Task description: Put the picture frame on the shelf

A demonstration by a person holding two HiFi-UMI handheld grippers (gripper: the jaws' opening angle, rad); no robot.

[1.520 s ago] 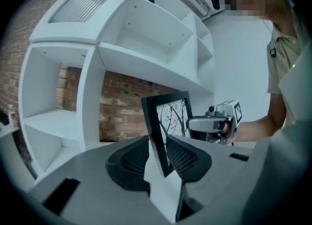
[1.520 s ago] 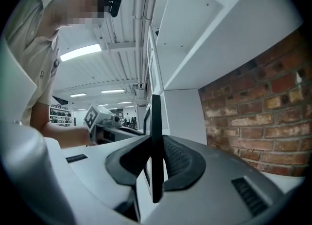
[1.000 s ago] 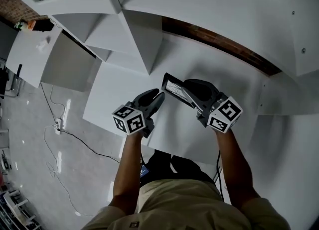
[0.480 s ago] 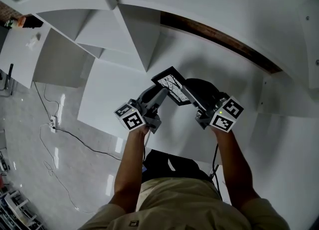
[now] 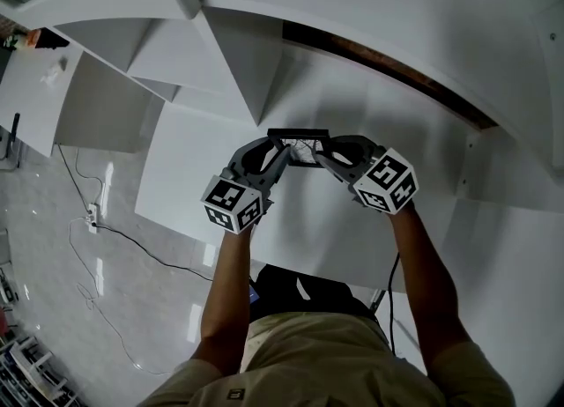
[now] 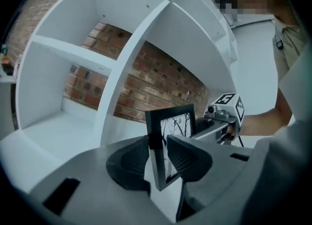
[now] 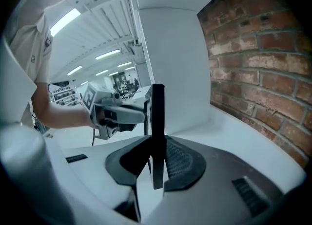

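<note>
We hold the black rectangular picture frame (image 5: 298, 143) upright over the white shelf board's (image 5: 352, 220) middle. The right gripper (image 5: 324, 157) clamps one side. The left gripper's (image 5: 280, 155) jaws have just been closing onto the other.

A red brick wall (image 6: 161, 80) ran along the far side. To the left, a glossy pale floor (image 5: 53, 308) carried a white power strip (image 5: 95, 217), with a dark cable (image 5: 145, 251) trailing from it toward the near right. Long ceiling lights (image 7: 63, 20) glowed overhead.
</note>
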